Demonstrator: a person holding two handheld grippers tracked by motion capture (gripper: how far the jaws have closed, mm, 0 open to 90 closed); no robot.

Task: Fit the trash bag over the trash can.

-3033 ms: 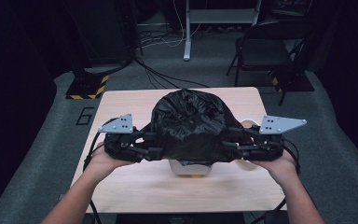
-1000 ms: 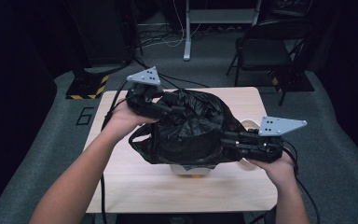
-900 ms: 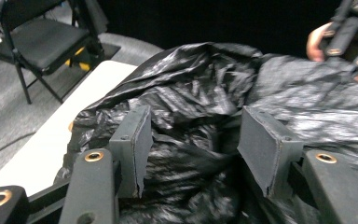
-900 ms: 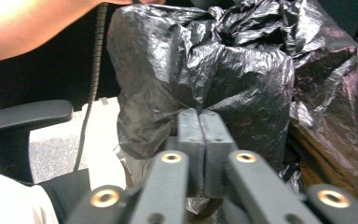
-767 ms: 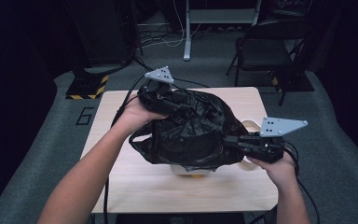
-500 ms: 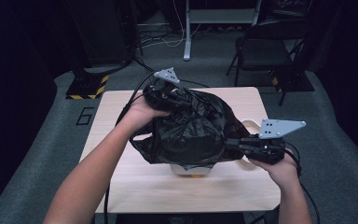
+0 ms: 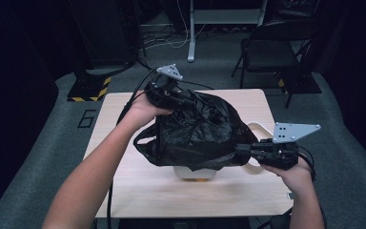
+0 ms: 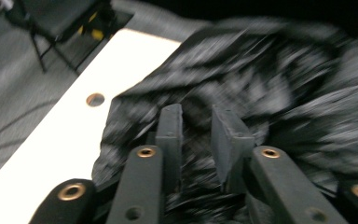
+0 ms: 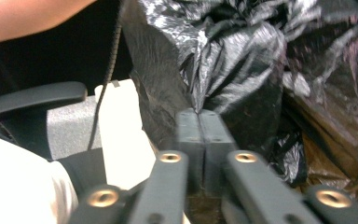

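Observation:
A crumpled black plastic bag (image 7: pixel 195 133) lies heaped on the light wooden table (image 7: pixel 138 191), over a small white container (image 7: pixel 195 172). My left gripper (image 7: pixel 186 98) reaches onto the bag's far top. In the left gripper view its pads (image 8: pixel 196 114) stand a little apart over blurred bag plastic (image 8: pixel 270 93). These jaws have just been opening slightly, and crumpled film shows in the gap. My right gripper (image 7: pixel 240 149) holds the bag's near right edge. Its pads (image 9: pixel 198 114) meet on a fold of the bag (image 9: pixel 233 56), though they have just been easing open a touch.
A pale looped handle (image 7: pixel 259 131) pokes out at the bag's right side. Beyond the table stand a folding chair (image 7: pixel 267 52) and a desk leg with cables on the grey carpet. The table's edge has a round hole (image 8: pixel 95 99).
My left hand has left the bag's left edge and travelled up and right across the bag's far top. The right gripper has kept its place on the bag's right edge.

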